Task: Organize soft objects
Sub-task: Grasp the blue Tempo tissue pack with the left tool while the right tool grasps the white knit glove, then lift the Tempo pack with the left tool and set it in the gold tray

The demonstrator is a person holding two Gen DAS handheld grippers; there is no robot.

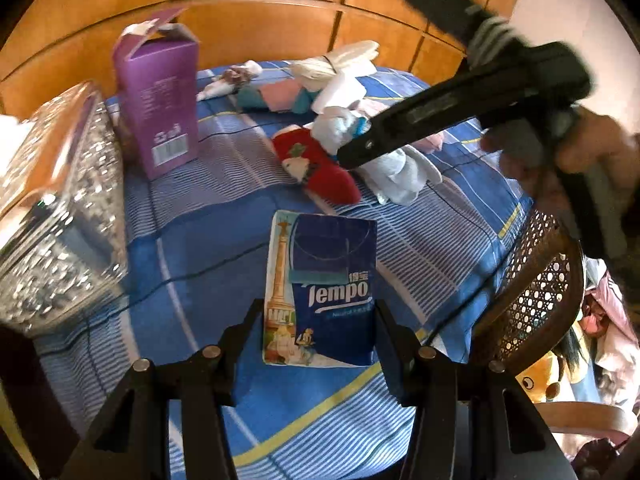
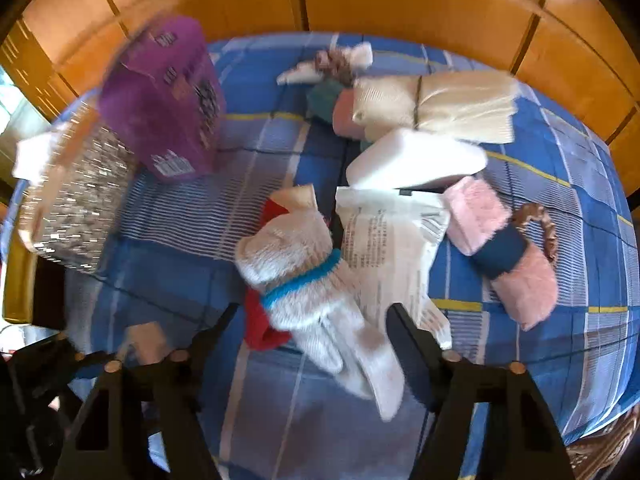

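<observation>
Soft things lie scattered across my blue plaid cloth [image 2: 280, 400], which covers the table, and I'm working over them with both claws. Biggest on the far left is the sparkly silver basket [image 1: 68, 216], and just beside it the purple carton [image 1: 160, 100] stands upright with its top flap open. Over in the far pile a cream bundle [image 2: 440, 104] tied round its middle rests partly on a pink and teal roll [image 2: 340, 110], with a white block [image 2: 412, 156] just in front. To the right lies a fluffy pink roll [image 2: 504, 248] with a dark blue band, touching a white printed packet [image 2: 392, 248].

My right claw [image 2: 312, 344] is spread wide, and a white sock with a blue stripe [image 2: 312, 276] lies between its fingers, draped over a red sock [image 2: 260, 328]; I can't tell whether either finger touches it. From the left wrist view I see that same claw reaching in from the right, its tip down among the white socks beside the red one.

My left claw [image 1: 316, 340] is wide open too, and the Tempo tissue pack [image 1: 324, 288] lies flat on the cloth between its fingers, gaps showing on both sides. At the right edge a woven chair back [image 1: 536, 292] rises beside the table, and a yellow plush toy [image 1: 540, 380] sits below it.
</observation>
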